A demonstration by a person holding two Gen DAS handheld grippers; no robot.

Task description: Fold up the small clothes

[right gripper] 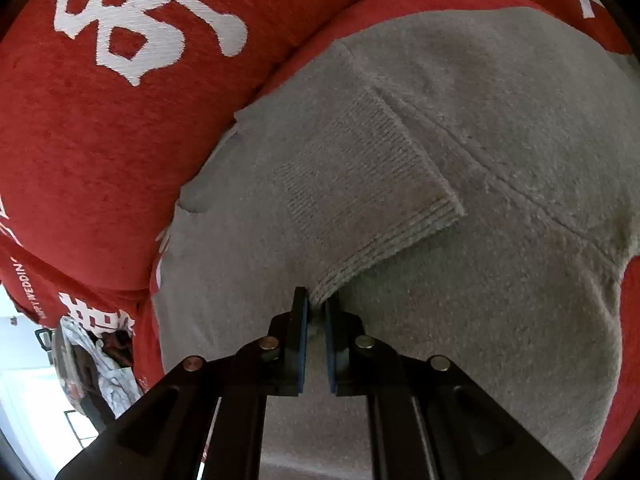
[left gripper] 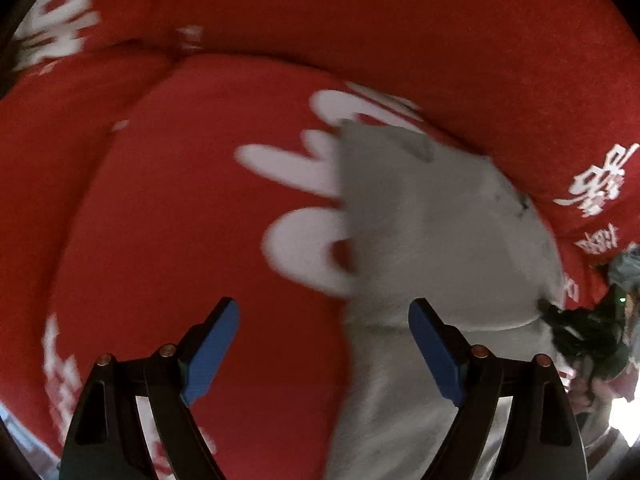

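Observation:
A grey knit sweater (right gripper: 460,240) lies spread on a red cushion with white characters (right gripper: 100,140). One sleeve is laid across the body, its ribbed cuff (right gripper: 384,240) pointing toward me. My right gripper (right gripper: 316,304) is shut on the corner of that cuff, the blue pads pinching the knit. In the left wrist view the same grey sweater (left gripper: 432,240) lies to the right, blurred. My left gripper (left gripper: 324,320) hangs open above the cushion, its right fingertip (left gripper: 428,328) over the sweater's edge and nothing between the pads.
The red cushion (left gripper: 180,200) fills most of both views, with a raised red bolster (right gripper: 160,20) behind the sweater. Crumpled pale and dark things (right gripper: 96,352) lie beyond the cushion's left edge, near a bright floor area (right gripper: 24,392).

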